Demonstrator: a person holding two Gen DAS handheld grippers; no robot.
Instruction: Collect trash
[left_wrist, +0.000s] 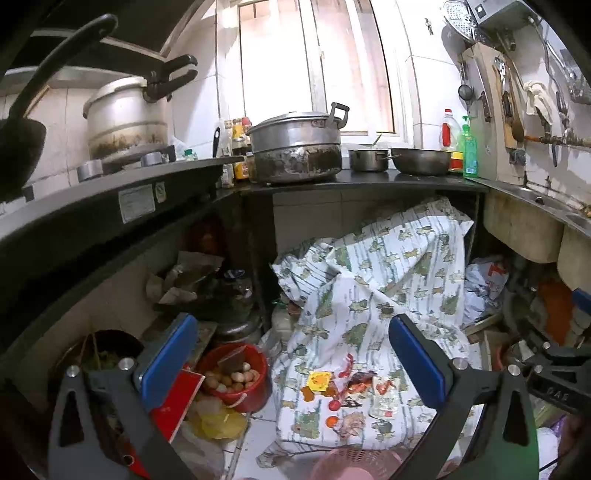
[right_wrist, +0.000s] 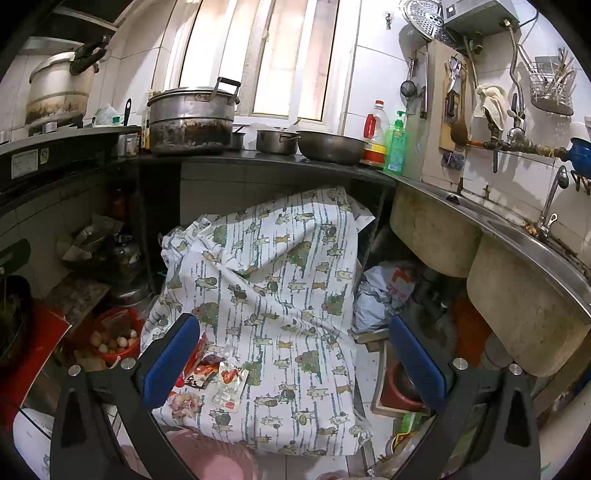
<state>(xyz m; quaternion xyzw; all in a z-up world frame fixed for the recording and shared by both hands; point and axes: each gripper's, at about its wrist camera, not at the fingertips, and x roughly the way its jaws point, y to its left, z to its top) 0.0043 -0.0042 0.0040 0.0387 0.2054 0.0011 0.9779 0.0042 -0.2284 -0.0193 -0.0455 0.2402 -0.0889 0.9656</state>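
Place: a small, crowded kitchen. A patterned cloth (left_wrist: 369, 295) hangs down from under the counter (left_wrist: 369, 181) and spreads over the floor.
Trash: a little heap of wrappers (left_wrist: 354, 384) lies on the low part of the cloth. I can see a yellow square packet (left_wrist: 319, 380), red and clear torn sachets (right_wrist: 227, 380), and a crumpled tissue (left_wrist: 351, 422). In the right view the same heap sits at the left, just beside the left blue pad.
Basket: a pink basket (left_wrist: 354, 463) peeks in at the bottom edge, just below the cloth. It may be where the trash goes, but I am guessing.
Left tongs: the left gripper (left_wrist: 295, 363) is wide open and holds nothing. The heap lies between its blue pads (left_wrist: 168, 358).
Right tongs: the right gripper (right_wrist: 291, 360) is wide open too, and empty. It looks more at bare cloth than at trash.
How the trash feels: I think it is very light, thin and crinkly. The shiny sachets could slip, and some look sticky with sauce.
Where to grab: pinch one wrapper at a raised edge or corner, not flat on top.
Watch out: the cloth is soft, so the pads might catch it too.
Nearby: a red bucket of eggs (left_wrist: 232, 376) stands beside the cloth. Eggs break, so stay away.
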